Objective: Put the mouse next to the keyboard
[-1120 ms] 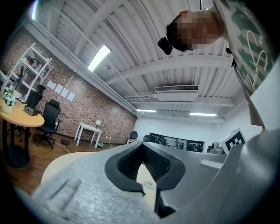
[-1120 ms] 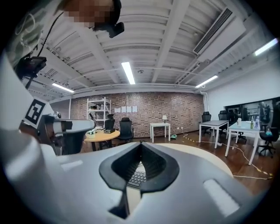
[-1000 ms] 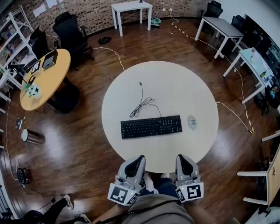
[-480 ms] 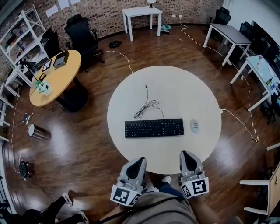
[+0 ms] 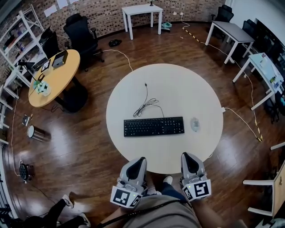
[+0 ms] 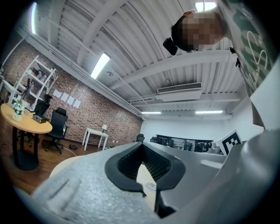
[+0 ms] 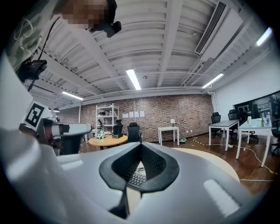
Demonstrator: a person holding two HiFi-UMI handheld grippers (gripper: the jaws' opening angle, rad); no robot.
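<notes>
A black keyboard lies across the middle of the round white table. The pale grey mouse rests just off the keyboard's right end, a small gap between them. The keyboard's cable curls away behind it. My left gripper and right gripper hang side by side at the table's near edge, both shut and empty. In the left gripper view the left gripper shows the mouse through the opening behind its shut jaws. The right gripper frames the keyboard the same way.
A round wooden table with small items stands at the left, a black office chair behind it. White desks line the back and right. Cables trail over the wooden floor. Someone's feet show at bottom left.
The head view has swayed a little, then come back. Keyboard and mouse lie where they were. Both grippers stay shut at the table's near edge.
</notes>
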